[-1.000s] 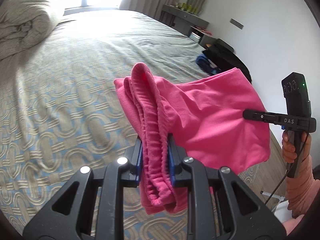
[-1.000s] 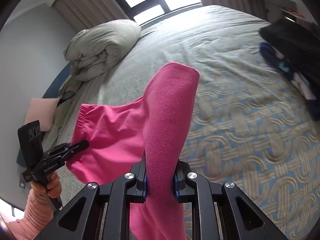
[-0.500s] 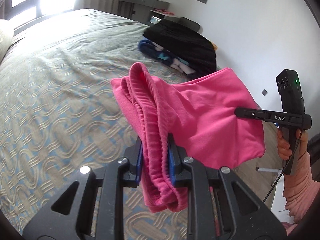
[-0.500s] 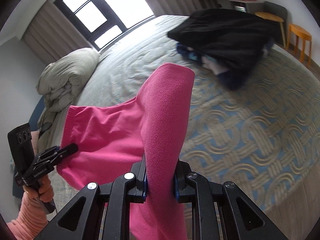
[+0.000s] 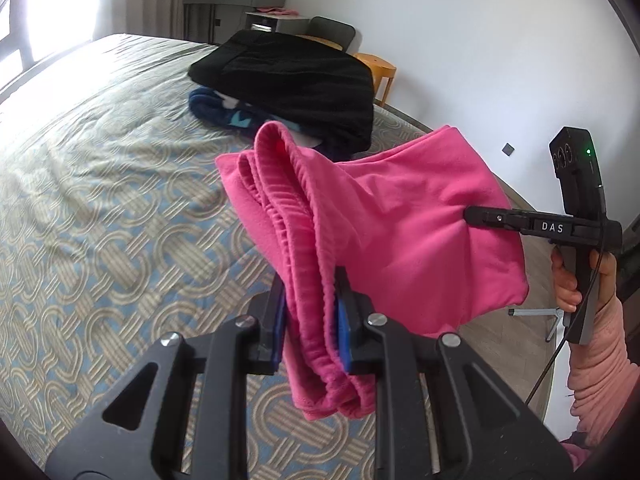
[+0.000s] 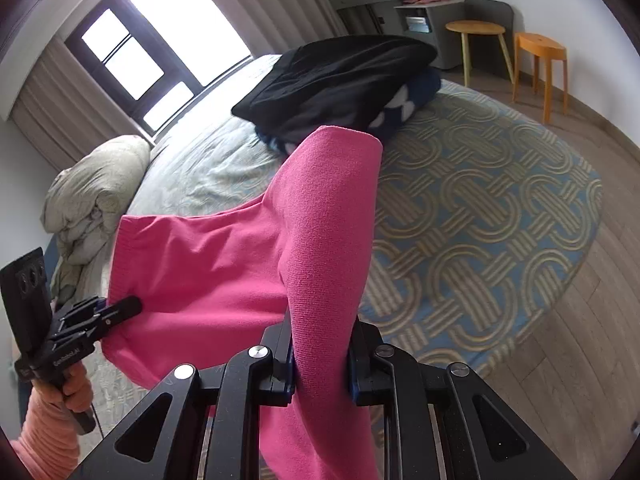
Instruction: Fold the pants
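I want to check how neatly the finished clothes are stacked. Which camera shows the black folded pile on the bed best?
The right wrist view: the black folded pile lies nearly whole, with the navy patterned garment under it. In the left wrist view the pile also shows, but the pink pants cover its near edge.

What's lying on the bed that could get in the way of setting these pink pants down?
Both grippers hold the pink pants in the air. A pile of dark clothes lies on the bed beyond them. The patterned cover nearer the grippers shows nothing on it.
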`<state>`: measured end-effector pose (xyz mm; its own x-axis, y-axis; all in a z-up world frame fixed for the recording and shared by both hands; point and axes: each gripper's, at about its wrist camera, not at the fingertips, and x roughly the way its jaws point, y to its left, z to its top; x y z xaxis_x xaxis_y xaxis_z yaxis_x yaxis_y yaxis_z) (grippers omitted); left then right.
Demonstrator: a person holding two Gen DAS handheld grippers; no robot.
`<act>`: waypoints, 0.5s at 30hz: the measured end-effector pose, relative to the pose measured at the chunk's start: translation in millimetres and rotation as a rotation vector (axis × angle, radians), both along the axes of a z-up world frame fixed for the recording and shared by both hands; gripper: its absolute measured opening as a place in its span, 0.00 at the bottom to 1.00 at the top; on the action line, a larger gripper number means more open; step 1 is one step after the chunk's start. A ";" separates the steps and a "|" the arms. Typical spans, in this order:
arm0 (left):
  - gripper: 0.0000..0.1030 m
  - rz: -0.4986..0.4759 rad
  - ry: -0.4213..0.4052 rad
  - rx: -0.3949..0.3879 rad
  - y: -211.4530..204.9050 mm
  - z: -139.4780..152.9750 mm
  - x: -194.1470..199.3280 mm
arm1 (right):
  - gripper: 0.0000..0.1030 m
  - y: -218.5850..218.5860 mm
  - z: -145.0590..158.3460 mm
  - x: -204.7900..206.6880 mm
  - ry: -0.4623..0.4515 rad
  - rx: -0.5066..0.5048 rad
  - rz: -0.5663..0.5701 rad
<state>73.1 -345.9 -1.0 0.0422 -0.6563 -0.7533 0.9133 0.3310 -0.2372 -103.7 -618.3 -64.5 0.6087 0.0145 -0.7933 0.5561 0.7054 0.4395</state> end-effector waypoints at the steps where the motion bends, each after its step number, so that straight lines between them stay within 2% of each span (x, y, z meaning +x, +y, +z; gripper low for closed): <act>1: 0.22 -0.009 -0.002 0.003 -6.5 0.7 -2.4 | 0.17 -2.9 0.6 -4.7 0.000 -0.002 -0.008; 10: 0.22 -0.054 0.000 0.027 -53.9 -3.6 -12.6 | 0.18 -41.5 -4.8 -24.4 0.009 -0.011 -0.072; 15: 0.22 -0.053 0.044 0.050 -80.2 -14.8 -12.6 | 0.18 -72.9 -8.0 -23.1 0.043 -0.007 -0.089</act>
